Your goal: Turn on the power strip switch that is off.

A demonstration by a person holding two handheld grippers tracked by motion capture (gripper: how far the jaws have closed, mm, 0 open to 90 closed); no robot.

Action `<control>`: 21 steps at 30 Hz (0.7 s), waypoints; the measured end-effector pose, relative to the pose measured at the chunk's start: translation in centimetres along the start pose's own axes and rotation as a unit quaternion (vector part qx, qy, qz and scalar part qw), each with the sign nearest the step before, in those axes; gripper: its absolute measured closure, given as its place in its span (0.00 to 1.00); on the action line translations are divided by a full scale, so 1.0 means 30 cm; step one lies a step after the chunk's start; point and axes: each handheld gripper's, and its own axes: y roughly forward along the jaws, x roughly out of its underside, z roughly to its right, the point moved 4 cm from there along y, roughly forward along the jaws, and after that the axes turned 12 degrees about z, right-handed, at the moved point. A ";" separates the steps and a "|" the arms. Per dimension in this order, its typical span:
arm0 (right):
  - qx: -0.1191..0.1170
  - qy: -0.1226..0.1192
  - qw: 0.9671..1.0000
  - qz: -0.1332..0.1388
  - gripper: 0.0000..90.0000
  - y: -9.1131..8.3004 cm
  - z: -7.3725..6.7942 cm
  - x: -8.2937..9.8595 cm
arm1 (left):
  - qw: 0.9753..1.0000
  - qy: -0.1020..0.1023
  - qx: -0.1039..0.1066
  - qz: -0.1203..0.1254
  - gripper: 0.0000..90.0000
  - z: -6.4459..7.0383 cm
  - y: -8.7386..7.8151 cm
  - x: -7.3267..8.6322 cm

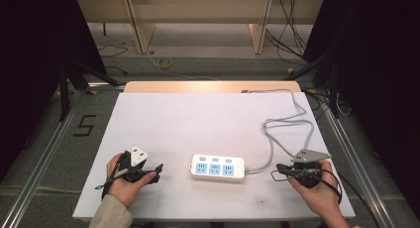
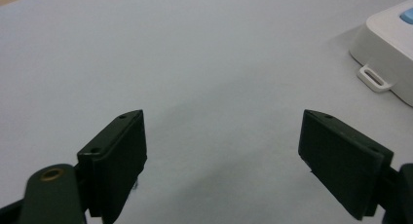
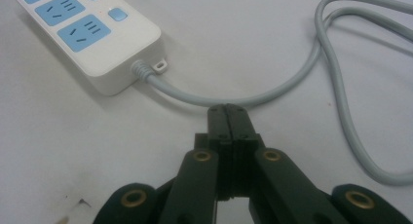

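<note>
A white power strip [image 1: 218, 168] with blue sockets lies on the white table top [image 1: 198, 119], near the front middle. Its grey cable [image 1: 289, 124] loops back to the table's far right edge. My left gripper [image 1: 157, 171] rests on the table left of the strip, held by a hand, jaws wide open with nothing between them [image 2: 221, 160]. The strip's end [image 2: 389, 53] sits ahead and to the right of it. My right gripper [image 1: 275, 172] lies right of the strip, shut and holding nothing [image 3: 228, 112], its tip just short of the cable [image 3: 234, 98] near the strip [image 3: 92, 34].
A wooden strip [image 1: 208, 85] borders the table's far edge. Metal frame rails [image 1: 44, 148] run along both sides. Beyond the table are floor cables [image 1: 163, 63] and wooden furniture legs. Dark marks [image 3: 80, 202] spot the table near the right gripper.
</note>
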 end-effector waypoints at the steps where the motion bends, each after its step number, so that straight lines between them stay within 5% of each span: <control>1: -0.001 0.000 1.000 -0.002 1.00 0.003 -0.002 -0.003 | 1.000 0.000 0.000 0.000 0.20 0.000 0.000 0.000; 21: -0.013 -0.010 1.000 -0.019 1.00 0.025 -0.023 -0.028 | 1.000 0.003 -0.003 0.002 0.20 0.002 0.000 -0.004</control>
